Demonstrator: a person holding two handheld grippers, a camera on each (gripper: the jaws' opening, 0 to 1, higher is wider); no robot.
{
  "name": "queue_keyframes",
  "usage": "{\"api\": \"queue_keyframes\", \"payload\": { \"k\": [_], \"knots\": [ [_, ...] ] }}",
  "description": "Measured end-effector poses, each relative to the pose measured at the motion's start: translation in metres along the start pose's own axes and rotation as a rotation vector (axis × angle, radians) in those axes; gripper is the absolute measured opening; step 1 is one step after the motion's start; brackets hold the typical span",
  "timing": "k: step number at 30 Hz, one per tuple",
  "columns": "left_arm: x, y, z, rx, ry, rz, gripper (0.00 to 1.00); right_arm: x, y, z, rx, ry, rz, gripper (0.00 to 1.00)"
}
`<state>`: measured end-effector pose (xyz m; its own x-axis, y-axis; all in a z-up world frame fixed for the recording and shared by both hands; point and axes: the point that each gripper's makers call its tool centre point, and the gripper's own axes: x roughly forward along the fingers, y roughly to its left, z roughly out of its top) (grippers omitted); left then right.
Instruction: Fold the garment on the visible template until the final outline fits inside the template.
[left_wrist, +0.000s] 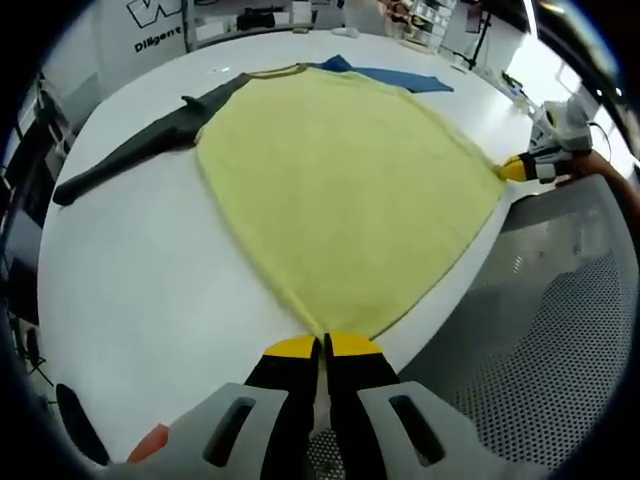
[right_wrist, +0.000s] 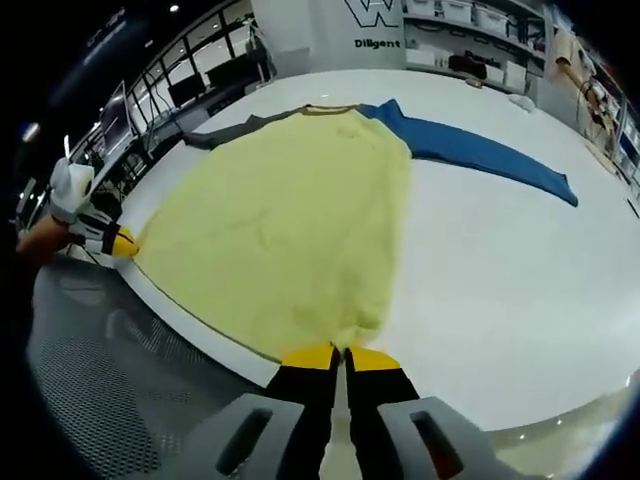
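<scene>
Garment (left_wrist: 350, 190): one, yellow, flat on white table (left_wrist: 150, 290) | left gripper (left_wrist: 322, 347) fingers clenched on hem | right gripper (right_wrist: 341, 355) likewise

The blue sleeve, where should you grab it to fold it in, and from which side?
Probably at its far tip. The blue sleeve lies flat and stretched out on the white table, away from the yellow body, so the tip is free. Come from the open table side, low, and pinch the flat edge. Both grippers are shut on the hem now.
</scene>
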<state>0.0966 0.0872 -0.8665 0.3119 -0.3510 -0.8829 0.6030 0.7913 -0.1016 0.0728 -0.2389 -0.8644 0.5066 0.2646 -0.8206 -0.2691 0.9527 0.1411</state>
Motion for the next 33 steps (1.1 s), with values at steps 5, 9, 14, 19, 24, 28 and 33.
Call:
{"api": "queue_keyframes", "payload": {
  "k": [5,9,14,19,24,28,33],
  "knots": [
    [0.0,0.0,0.0,0.001,-0.002,0.002,0.01,-0.003,-0.007,-0.004,-0.003,0.005,-0.032,0.03],
    [0.0,-0.001,0.0,0.001,-0.003,0.001,0.01,-0.003,-0.008,-0.01,-0.02,0.023,-0.041,0.03],
    [0.0,-0.003,-0.001,0.005,-0.001,-0.005,0.05,-0.003,-0.009,-0.011,-0.02,0.025,-0.043,0.03],
    [-0.001,-0.004,-0.002,0.013,0.002,-0.004,0.08,-0.003,-0.008,-0.01,-0.034,0.029,-0.049,0.03],
    [-0.003,-0.003,-0.004,0.013,0.007,-0.003,0.09,-0.004,-0.009,-0.011,-0.032,0.027,-0.047,0.04],
    [-0.004,-0.001,-0.007,0.008,0.013,-0.001,0.09,-0.005,-0.009,-0.01,-0.029,0.023,-0.044,0.04],
    [-0.011,0.002,-0.009,-0.007,0.011,0.006,0.11,-0.007,-0.009,-0.006,-0.027,0.014,-0.043,0.04]
  ]
}}
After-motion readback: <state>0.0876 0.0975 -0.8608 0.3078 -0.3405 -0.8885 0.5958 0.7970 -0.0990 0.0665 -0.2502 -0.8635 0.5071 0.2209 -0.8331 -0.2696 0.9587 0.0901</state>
